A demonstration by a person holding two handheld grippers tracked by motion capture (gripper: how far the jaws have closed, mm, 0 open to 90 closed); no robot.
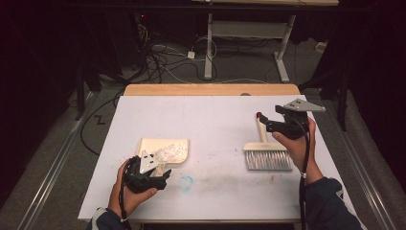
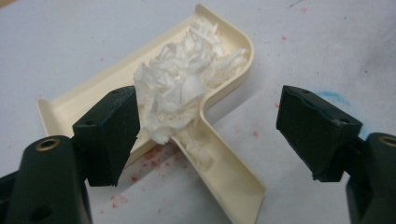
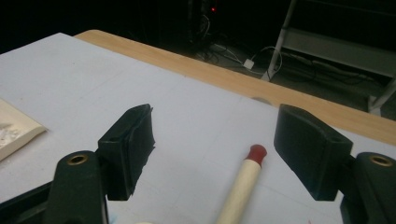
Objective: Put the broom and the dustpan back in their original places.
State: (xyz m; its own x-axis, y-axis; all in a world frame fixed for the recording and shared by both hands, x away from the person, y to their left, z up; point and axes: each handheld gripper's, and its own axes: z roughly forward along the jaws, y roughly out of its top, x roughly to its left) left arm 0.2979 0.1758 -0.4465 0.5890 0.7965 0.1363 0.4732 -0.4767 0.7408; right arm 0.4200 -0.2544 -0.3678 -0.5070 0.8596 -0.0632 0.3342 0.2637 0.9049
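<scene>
Sweeping looks finished: shredded paper (image 2: 180,91) is heaped in the dustpan (image 2: 233,44). Left gripper (image 2: 210,126) jaws spread wide, the dustpan's handle between them, ungripped. Right gripper (image 3: 215,149) spread likewise, brush (image 1: 266,152) handle between its jaws, lying flat. Emptying the dustpan probably remains.

- The dustpan (image 1: 163,149) lies on the surface (image 1: 210,120) toward its left edge, with a heap of shredded paper (image 2: 180,88) in it.
- The brush (image 1: 266,152) lies toward the right edge, its handle pointing to the far edge.
- Dustpan and brush lie well apart.
</scene>
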